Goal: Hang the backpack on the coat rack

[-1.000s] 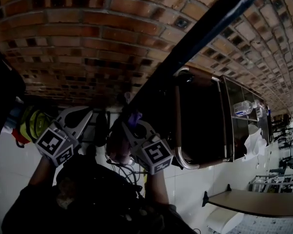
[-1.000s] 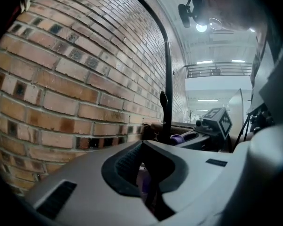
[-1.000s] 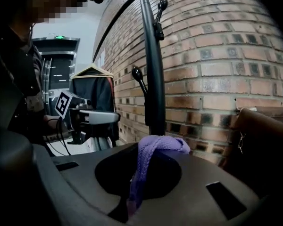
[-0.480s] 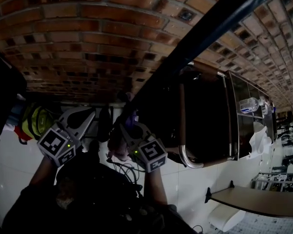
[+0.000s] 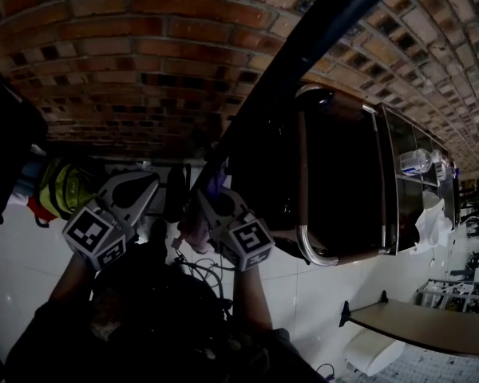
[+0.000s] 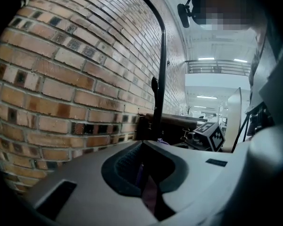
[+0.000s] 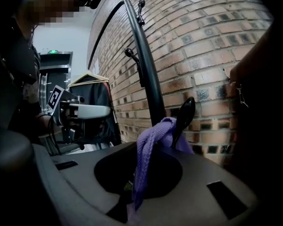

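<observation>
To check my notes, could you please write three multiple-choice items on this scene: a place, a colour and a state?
1. Where does the strap loop? A over a coat rack hook; B on the floor; C over a chair.
2. The strap's colour? A green; B purple; C white.
3. The right gripper has its tongs: A wide open; B out of view; C shut on the strap.
Key: 1A, it drapes that hook; 2B, plainly purple; 3C, the strap is pinched between them.
</observation>
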Demonstrator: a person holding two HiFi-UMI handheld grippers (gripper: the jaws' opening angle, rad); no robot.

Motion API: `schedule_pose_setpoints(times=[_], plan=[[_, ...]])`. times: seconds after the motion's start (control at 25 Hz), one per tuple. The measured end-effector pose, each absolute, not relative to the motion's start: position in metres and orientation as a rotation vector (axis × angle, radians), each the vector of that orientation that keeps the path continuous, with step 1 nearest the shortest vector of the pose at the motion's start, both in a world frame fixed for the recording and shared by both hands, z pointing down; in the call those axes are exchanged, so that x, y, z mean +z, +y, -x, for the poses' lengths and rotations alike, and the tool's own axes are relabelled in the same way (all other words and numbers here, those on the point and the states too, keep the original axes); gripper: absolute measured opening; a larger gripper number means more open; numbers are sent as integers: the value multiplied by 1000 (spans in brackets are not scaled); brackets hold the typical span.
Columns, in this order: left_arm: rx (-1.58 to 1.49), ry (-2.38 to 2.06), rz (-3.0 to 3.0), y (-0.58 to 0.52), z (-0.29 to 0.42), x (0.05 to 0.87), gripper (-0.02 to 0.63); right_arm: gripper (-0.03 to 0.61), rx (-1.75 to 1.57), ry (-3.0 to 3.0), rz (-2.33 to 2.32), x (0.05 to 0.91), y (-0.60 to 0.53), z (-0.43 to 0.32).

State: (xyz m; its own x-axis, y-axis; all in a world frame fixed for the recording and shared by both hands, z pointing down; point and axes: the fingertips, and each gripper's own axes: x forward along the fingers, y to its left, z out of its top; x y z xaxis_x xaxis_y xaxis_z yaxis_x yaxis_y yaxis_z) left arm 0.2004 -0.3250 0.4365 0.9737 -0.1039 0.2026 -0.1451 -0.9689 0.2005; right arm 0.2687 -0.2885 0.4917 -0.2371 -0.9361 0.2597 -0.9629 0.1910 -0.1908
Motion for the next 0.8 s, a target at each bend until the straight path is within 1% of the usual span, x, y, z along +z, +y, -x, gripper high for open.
schedule_pose_setpoints(times=[0.24,0.4,0.52,0.64,0.8], plan=[[292,-193,-2903,-304,-195,438,40,88,461,-2282,-2012,500,-282,-276],[294,-214,-2901,-287,-189,436,40,104,416,-2249,-2055,504,-277,-279],[287,-234,-2913,-274,-181,434,40,164,375,-2192,-2127,504,-268,-287],[261,-266,-2919,-263,-175,429,40,200,334,-2148,-2175,503,-256,-294],[297,-289,-2924,-243,-164,428,40,206,321,-2131,-2205,498,-233,-296]])
